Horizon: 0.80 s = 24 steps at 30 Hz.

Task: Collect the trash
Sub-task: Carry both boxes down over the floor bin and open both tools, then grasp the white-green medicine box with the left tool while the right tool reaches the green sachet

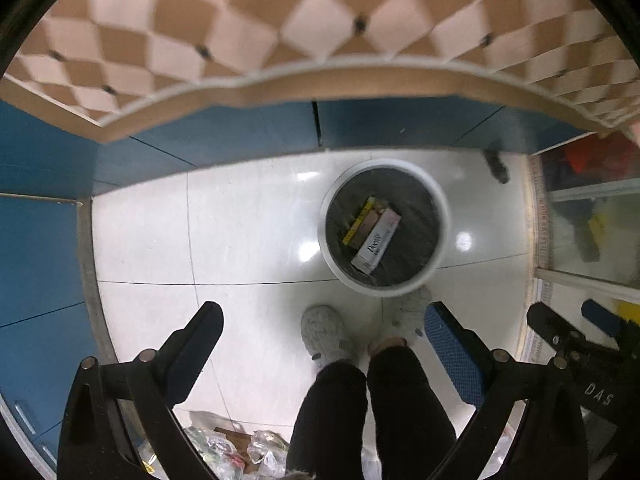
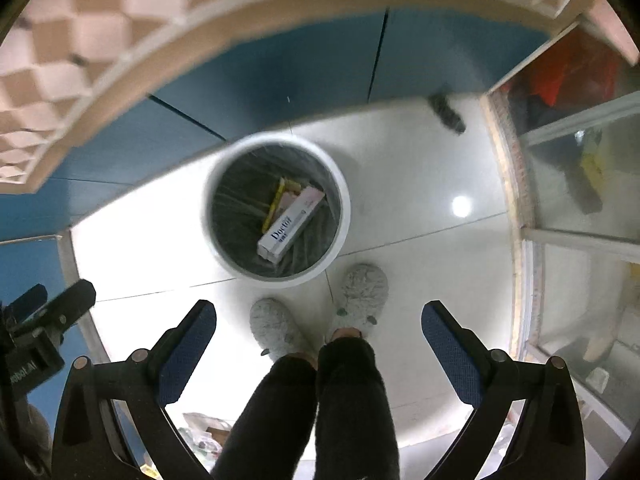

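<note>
A round white trash bin with a dark liner stands on the white tiled floor; it also shows in the right wrist view. Inside lie a white and pink box and a yellow and brown box. My left gripper is open and empty, high above the floor near the bin. My right gripper is open and empty, also above the floor in front of the bin. The right gripper's fingers show at the right edge of the left wrist view.
The person's legs and grey slippers stand just in front of the bin. A checkered table edge and blue cabinets lie beyond. A glass-fronted unit is at the right. Plastic bags lie at the bottom.
</note>
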Available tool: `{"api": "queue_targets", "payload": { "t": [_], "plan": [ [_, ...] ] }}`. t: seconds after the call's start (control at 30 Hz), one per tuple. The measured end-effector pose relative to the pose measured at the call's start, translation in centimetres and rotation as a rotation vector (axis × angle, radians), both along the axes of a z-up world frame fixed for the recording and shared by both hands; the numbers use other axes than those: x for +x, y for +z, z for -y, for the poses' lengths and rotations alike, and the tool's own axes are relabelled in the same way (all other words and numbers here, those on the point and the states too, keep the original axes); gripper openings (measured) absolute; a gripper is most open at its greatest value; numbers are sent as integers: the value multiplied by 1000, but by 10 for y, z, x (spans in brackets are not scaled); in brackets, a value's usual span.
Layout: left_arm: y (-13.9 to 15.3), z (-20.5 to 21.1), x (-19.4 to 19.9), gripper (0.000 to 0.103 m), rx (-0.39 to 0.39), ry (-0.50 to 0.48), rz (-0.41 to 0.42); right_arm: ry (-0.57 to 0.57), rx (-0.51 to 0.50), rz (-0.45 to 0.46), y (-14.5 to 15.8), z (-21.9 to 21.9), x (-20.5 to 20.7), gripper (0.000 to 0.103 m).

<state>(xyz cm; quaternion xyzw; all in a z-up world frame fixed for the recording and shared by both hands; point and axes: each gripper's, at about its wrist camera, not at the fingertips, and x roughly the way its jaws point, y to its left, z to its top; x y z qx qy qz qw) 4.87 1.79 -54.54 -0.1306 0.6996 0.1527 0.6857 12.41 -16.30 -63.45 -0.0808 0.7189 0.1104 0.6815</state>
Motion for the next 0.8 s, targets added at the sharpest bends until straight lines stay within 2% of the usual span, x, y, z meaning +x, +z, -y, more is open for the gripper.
{"api": "queue_targets", "payload": {
  "t": [0.2, 0.37, 0.63, 0.8],
  "plan": [
    [92, 10, -13, 103, -12, -7, 55, 29, 38, 78, 126, 8, -16, 103],
    [155, 17, -26, 103, -28, -5, 83, 35, 61, 114, 213, 17, -34, 103],
    [225, 25, -50, 103, -55, -19, 159, 44, 114, 161, 309, 25, -67, 103],
    [261, 15, -43, 103, 15, -27, 236, 9, 165, 197, 347, 25, -75, 103]
  ]
}}
